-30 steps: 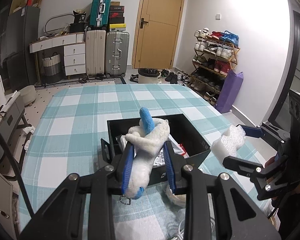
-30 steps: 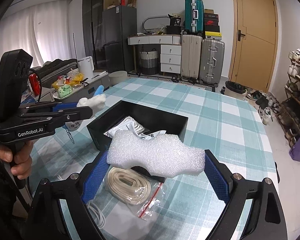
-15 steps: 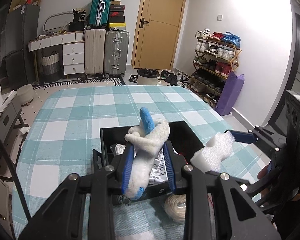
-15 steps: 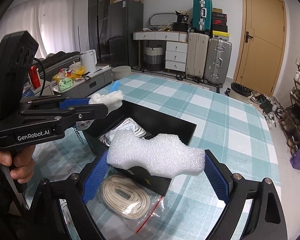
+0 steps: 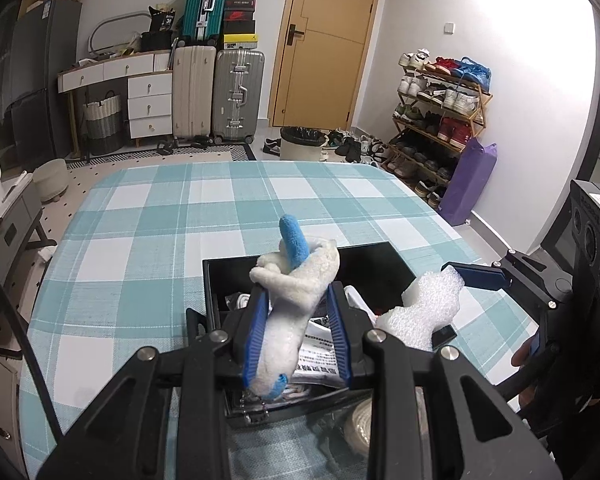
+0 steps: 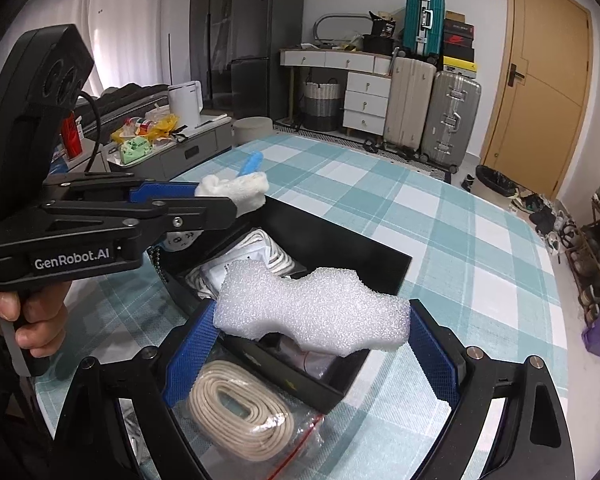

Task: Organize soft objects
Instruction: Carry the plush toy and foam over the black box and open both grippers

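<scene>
My left gripper (image 5: 298, 312) is shut on a white and blue plush toy (image 5: 296, 280) and holds it above the near left part of a black open box (image 5: 384, 258). In the right wrist view the left gripper (image 6: 220, 200) and the toy (image 6: 236, 190) hang over the box's (image 6: 340, 248) left wall. My right gripper (image 6: 312, 336) is shut on a white foam piece (image 6: 312, 308) and holds it over the box's near edge. The foam (image 5: 420, 312) also shows in the left wrist view at the box's right side. Packets and a white cable lie inside the box.
A clear bag with a coiled beige cord (image 6: 240, 412) lies on the checked tablecloth (image 6: 460, 240) just in front of the box. Suitcases (image 5: 216, 92), a drawer unit, a door and a shoe rack (image 5: 440, 104) stand beyond the table.
Both grippers moved in over the box. The foam piece came from the right of the box to its near right edge. The plush toy stayed gripped and now hangs over the box.
</scene>
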The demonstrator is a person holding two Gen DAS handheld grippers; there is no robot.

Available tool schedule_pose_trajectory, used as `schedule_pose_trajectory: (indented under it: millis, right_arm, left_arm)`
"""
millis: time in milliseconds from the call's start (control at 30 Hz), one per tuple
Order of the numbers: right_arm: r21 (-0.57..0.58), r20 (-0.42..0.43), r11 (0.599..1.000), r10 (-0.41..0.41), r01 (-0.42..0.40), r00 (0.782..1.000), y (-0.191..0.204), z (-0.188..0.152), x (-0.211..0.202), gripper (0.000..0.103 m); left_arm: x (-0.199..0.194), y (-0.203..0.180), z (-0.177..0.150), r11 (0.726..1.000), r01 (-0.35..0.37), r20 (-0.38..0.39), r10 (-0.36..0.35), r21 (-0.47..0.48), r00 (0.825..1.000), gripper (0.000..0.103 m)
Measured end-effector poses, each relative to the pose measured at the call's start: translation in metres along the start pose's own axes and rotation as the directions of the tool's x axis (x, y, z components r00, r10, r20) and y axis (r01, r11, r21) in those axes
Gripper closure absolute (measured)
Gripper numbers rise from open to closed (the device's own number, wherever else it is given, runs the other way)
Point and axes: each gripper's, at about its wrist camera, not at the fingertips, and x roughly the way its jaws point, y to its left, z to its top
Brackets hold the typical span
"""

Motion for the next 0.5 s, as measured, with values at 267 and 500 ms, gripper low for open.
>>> schedule_pose_trajectory:
  millis: [267,500]
  right_arm:
    - [-0.027,-0.017,1.0,0.007,-0.008,1.0,-0.001,0.006,0.017,0.01]
    - [-0.054,-0.025,0.998,0.009,-0.01,1.0,0.0,0.009,0.027,0.01]
  left_arm:
    - [0.011,0.004,0.004,1.0,-0.003,-0.018,0.003,-0.011,1.0,0.075]
    - [0.02,0.003,0.006,1.0,0.003,-0.031,-0.003,-0.007,1.0,0.075]
